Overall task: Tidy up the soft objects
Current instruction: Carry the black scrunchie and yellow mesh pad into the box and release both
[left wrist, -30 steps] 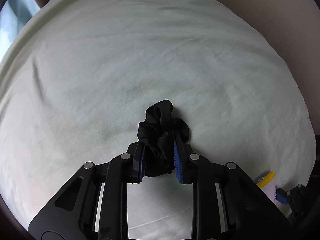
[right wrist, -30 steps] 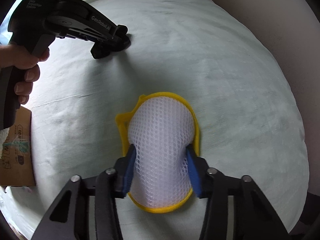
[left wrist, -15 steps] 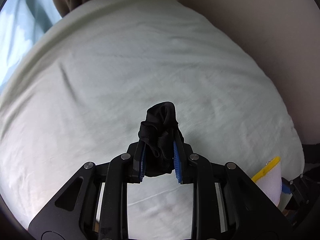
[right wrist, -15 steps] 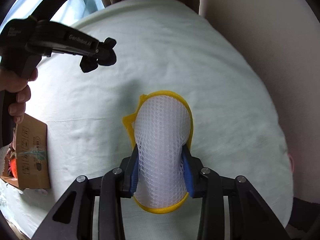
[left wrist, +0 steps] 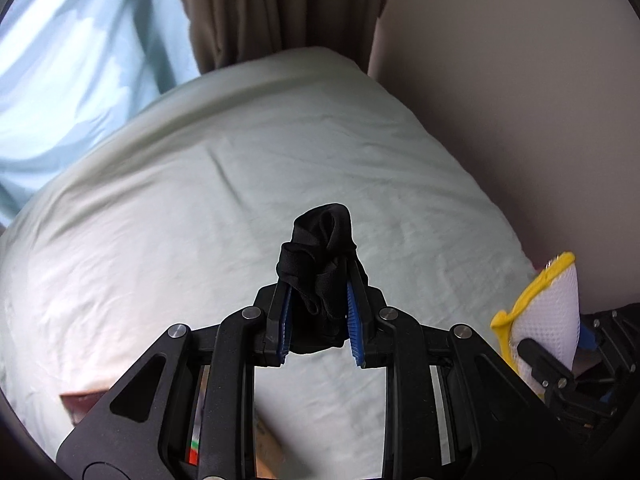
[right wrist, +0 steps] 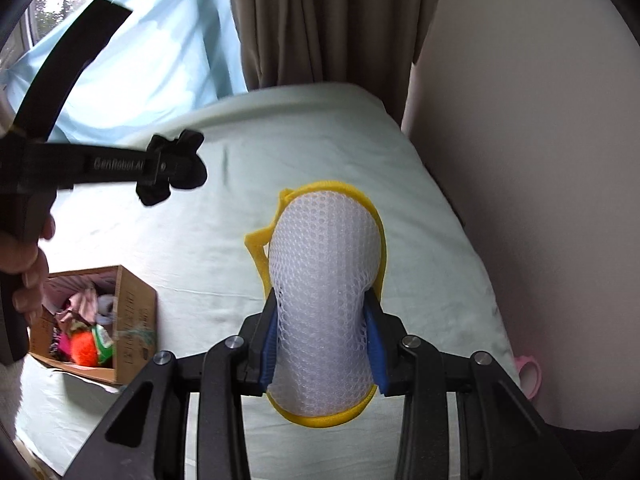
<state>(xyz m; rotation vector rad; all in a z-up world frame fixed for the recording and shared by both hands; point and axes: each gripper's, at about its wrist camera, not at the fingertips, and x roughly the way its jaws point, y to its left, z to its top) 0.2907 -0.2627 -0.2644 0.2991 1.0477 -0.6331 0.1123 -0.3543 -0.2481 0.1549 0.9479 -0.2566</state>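
My left gripper (left wrist: 318, 304) is shut on a bunched black sock (left wrist: 320, 264) and holds it above the pale green bed (left wrist: 160, 220). It also shows in the right wrist view (right wrist: 172, 178), high at the left, with the black sock (right wrist: 154, 196) hanging from it. My right gripper (right wrist: 322, 328) is shut on a white mesh sponge with a yellow border (right wrist: 324, 280), lifted off the bed (right wrist: 440, 280). That sponge also shows in the left wrist view (left wrist: 548, 312) at the right edge.
An open cardboard box (right wrist: 100, 320) with several colourful soft items stands on the bed at the lower left, below the left gripper. Brown curtains (right wrist: 332, 20) and a light blue sheet (right wrist: 152, 60) lie beyond the bed. A wall (right wrist: 540, 160) runs along the right. A pink object (right wrist: 530, 376) lies at the bed's right edge.
Both grippers have risen well above the bed with their objects still held. The curtains and the cardboard box have come into view.
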